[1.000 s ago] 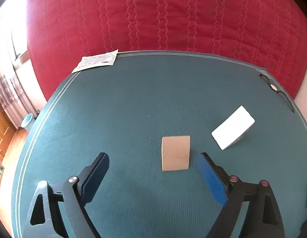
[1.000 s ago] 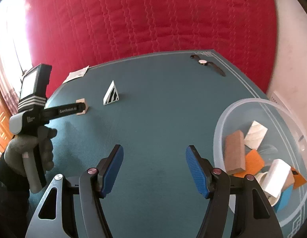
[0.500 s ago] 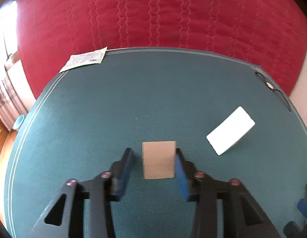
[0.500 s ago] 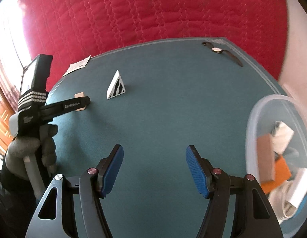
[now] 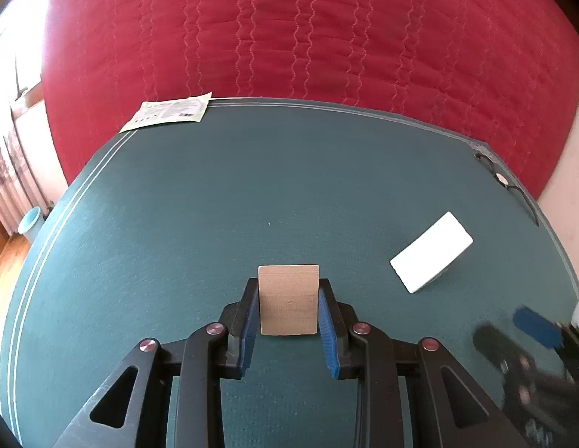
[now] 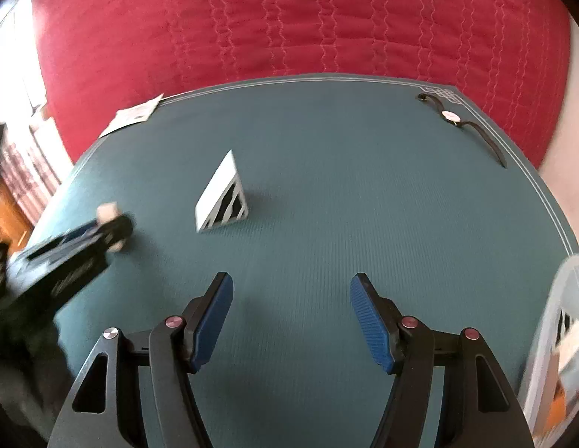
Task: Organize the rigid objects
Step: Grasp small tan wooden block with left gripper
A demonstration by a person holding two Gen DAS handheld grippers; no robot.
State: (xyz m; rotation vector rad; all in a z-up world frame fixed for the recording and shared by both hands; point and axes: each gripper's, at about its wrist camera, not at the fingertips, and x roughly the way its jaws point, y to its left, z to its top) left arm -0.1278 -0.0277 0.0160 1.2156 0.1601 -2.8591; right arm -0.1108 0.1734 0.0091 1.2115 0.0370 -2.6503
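A tan wooden block point(image 5: 288, 299) lies on the teal mat point(image 5: 214, 205), and my left gripper point(image 5: 288, 308) is shut on it, a blue pad pressed to each side. The right wrist view shows that same block point(image 6: 107, 212) blurred at the left gripper's tip. A white wedge-shaped block point(image 5: 431, 257) rests to the right of it; its striped side faces the right wrist view point(image 6: 222, 199). My right gripper point(image 6: 291, 317) hangs open above bare mat, short of the wedge, with nothing between its fingers. It shows blurred at the lower right of the left wrist view point(image 5: 532, 332).
A clear plastic bin point(image 6: 562, 336) holding several blocks stands at the right edge. A wristwatch point(image 6: 454, 117) lies at the mat's far right corner and a paper leaflet point(image 5: 168, 112) at the far left corner. A red quilted bed point(image 5: 308, 30) rises behind the mat.
My left gripper went from wide open to shut on the tan block. My right gripper swung left, away from the bin and toward the white wedge, staying open.
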